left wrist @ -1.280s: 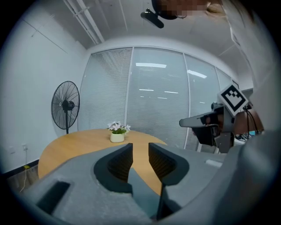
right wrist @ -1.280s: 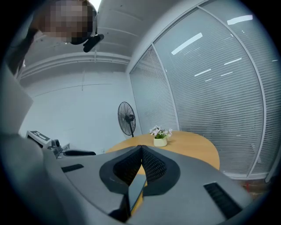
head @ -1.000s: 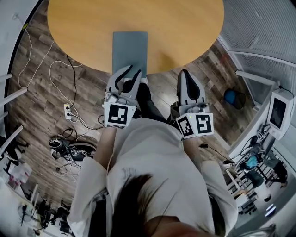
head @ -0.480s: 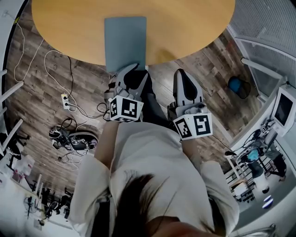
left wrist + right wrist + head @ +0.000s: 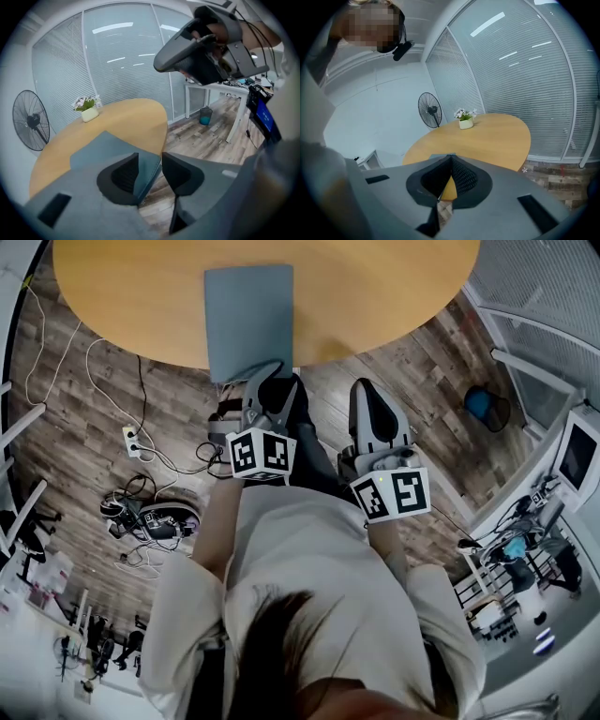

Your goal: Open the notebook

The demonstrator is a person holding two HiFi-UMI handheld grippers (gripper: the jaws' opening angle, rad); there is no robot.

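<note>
A closed grey-blue notebook (image 5: 249, 320) lies flat at the near edge of the round wooden table (image 5: 375, 296). My left gripper (image 5: 279, 381) is at the notebook's near edge, its jaws open after just widening. In the left gripper view the notebook's (image 5: 105, 150) near corner sits in the gap of the left gripper (image 5: 150, 158), and no pad presses on it. My right gripper (image 5: 368, 388) hangs over the floor just off the table edge, to the right of the notebook. Its jaws are shut with nothing held, the tips meeting in the right gripper (image 5: 451, 157) view.
A small white flower pot (image 5: 87, 112) stands at the table's far side, with a standing fan (image 5: 30, 119) behind. Cables and a power strip (image 5: 136, 442) lie on the wood floor at left. A blue bin (image 5: 481, 404) and a white desk (image 5: 220, 89) stand at right.
My left gripper has sunk to the notebook's near edge, rolled, and its jaws stand wider. My right gripper has lowered a little. The notebook lies as before.
</note>
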